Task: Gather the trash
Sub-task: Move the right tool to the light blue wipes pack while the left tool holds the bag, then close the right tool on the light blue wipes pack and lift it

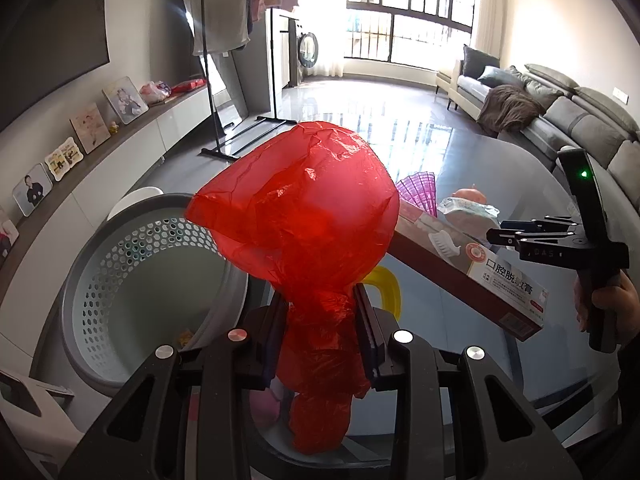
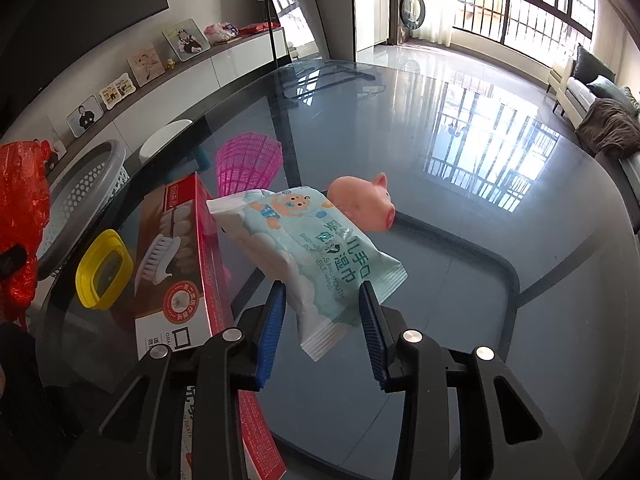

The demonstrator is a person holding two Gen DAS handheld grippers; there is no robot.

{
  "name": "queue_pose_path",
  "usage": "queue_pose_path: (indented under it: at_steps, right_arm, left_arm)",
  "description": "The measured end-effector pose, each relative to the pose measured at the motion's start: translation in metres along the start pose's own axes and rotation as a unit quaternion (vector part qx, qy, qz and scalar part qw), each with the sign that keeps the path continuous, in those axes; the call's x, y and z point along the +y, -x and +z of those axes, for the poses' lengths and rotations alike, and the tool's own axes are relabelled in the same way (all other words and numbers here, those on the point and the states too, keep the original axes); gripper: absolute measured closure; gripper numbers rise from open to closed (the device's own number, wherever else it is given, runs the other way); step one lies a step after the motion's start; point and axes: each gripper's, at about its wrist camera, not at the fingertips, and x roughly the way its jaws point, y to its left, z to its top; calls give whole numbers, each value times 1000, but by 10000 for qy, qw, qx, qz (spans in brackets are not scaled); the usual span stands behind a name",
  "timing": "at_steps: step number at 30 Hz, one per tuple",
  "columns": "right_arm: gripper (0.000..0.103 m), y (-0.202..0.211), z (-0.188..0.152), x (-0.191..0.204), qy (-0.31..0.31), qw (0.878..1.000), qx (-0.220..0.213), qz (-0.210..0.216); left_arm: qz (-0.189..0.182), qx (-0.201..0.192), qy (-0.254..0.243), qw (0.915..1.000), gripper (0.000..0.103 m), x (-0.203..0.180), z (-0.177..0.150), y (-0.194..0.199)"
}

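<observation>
- A crumpled red plastic bag point(image 1: 304, 208) is seen clamped at its neck by the left gripper point(image 1: 320, 320), the billowing upper part raised above the glass-topped table point(image 2: 460, 240) and a tail of plastic hanging down between the black fingers.
- A round grey perforated laundry-style basket point(image 1: 132, 276) is shown just beside the table's edge, to the left of the bag and lower than the tabletop.
- The right gripper point(image 2: 322, 316) is pictured with its blue-padded fingers point(image 2: 276, 320) set on either side of a pale green packet of baby wipes point(image 2: 316, 248); the near end of the packet lies between the pads, and both pads appear to press on its edges, though contact on the right pad is hard to judge.
- The packet is seen tilted, its far end resting against a pink rubber pig toy point(image 2: 368, 204) on the glass.
- A long red and brown toothpaste carton point(image 2: 180, 256) is shown lying just left of the packet, with a yellow rectangular lid point(image 2: 104, 268) to its left near the table edge.
- A pink plastic mesh fan-shaped item point(image 2: 248, 164) is visible behind the carton.
- A hand point(image 1: 608, 300) gripping the right tool's handle is caught at the edge of the left camera's view.
</observation>
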Motion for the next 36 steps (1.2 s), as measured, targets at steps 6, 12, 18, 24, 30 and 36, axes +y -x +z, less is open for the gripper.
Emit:
queue_pose_path:
  at_steps: [6,12,18,24,30,36]
  right_arm:
    - [68,11,-6,-7,-45,9999,18,-96]
    - [69,22,-30,-23,-259,9987,200,-385]
    - [67,39,-53,-34,-343,9987,128,-352]
    - [45,48,-38,-28,-116,9994,-150,-276]
    - [33,35,-14,-17,307,9994,-90,-89]
    - [27,17,0,-8,724,9973,109,3]
  left_arm:
    - [15,-23,16,10000,71,0,0,3]
    - [-46,-39,10,10000,71,0,0,3]
    - [-144,-31,-17,9999,71,-1,0,1]
    - [-152,-29,-46,9999,71,-5,1,-1]
    - [-152,-5,-94,9998,71,-9,0,-4]
    - [-113,13,-76,9999,71,-4,-1,-12]
